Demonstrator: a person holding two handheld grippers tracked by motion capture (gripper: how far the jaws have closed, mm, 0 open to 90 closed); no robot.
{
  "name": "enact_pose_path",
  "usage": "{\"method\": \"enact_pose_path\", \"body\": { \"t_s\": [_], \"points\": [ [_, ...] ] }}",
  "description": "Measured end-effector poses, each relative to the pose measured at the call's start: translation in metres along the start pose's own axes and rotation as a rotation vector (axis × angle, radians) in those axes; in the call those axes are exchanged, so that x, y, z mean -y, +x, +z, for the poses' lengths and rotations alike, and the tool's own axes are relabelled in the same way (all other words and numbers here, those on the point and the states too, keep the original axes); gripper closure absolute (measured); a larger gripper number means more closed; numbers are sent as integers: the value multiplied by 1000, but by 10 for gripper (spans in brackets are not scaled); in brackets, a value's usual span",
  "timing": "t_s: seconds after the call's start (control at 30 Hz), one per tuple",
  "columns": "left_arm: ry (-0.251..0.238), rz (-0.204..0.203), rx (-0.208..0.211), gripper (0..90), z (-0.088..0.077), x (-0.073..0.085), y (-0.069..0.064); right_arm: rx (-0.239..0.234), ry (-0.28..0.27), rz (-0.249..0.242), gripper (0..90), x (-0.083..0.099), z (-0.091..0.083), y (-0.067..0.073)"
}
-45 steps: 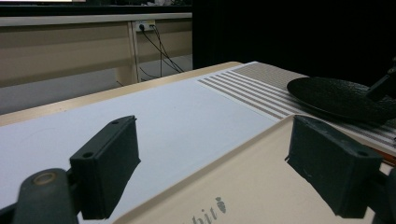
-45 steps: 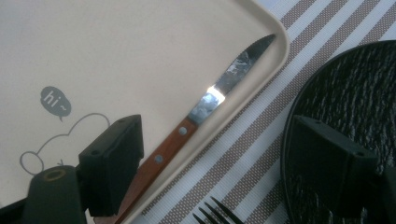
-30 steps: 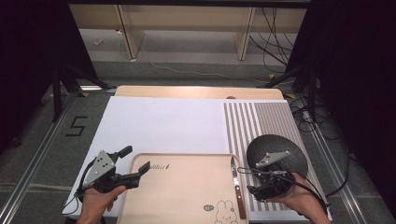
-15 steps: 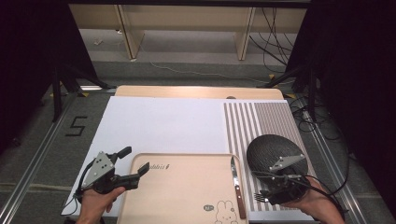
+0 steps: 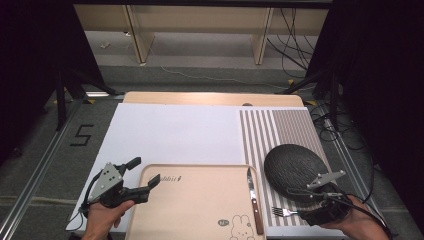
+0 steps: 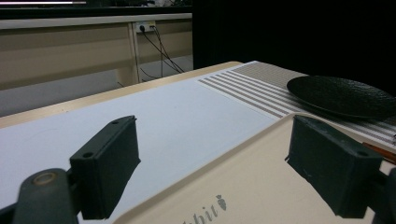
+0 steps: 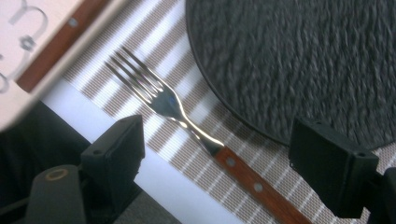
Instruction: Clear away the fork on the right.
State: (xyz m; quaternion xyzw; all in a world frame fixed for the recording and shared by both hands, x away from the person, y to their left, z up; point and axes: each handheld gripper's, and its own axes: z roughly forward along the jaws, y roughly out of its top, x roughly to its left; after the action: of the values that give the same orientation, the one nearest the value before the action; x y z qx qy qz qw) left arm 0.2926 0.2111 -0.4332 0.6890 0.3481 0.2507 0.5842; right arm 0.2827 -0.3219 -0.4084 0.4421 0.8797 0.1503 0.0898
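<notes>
A fork (image 5: 282, 212) with a wooden handle lies on the striped mat (image 5: 280, 130) at the near right, tines pointing left. My right gripper (image 5: 301, 206) is just right of it, and its jaws stand open. In the right gripper view the fork (image 7: 177, 109) lies on the mat between the wide jaws, touched by neither. A black textured plate (image 5: 292, 170) sits on the mat beside it. A knife (image 5: 254, 200) lies along the right side of the beige tray (image 5: 195, 210). My left gripper (image 5: 145, 171) hovers open over the tray's near left corner.
A white sheet (image 5: 175, 135) covers the table's left and middle. The table's near edge runs just under the fork. Cables trail on the floor at the right. A rabbit drawing (image 5: 242, 222) marks the tray's near part.
My right gripper has drawn back to the right and toward the near edge. The fork now shows on the mat in front of its jaws. The left gripper has stayed put.
</notes>
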Motion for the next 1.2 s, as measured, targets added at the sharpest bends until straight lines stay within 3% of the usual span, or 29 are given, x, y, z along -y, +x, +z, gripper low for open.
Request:
{"method": "enact_pose_path", "body": {
  "t_s": [0.1,0.27,0.4,0.43,0.5,0.7,0.8,0.97,1.2],
  "points": [
    [3,1,1,159,0,0,0,37,22,-51,200,2,3,-4],
    [1,1,1,158,0,0,0,49,56,-54,207,6,5,-9],
    [1,1,1,159,0,0,0,47,100,-27,228,9,10,-10],
    [3,2,1,159,0,0,0,51,104,-54,233,9,12,-13],
    [1,0,1,159,0,0,0,65,123,-53,240,11,14,-15],
    [2,1,1,159,0,0,0,55,154,-37,277,14,21,-18],
    [3,3,2,159,0,0,0,62,180,-61,300,15,26,-18],
    [4,1,3,158,0,1,0,59,179,-103,349,15,30,-21],
    [-2,-2,7,158,1,1,0,52,203,-122,402,13,36,-18]
  ]
}}
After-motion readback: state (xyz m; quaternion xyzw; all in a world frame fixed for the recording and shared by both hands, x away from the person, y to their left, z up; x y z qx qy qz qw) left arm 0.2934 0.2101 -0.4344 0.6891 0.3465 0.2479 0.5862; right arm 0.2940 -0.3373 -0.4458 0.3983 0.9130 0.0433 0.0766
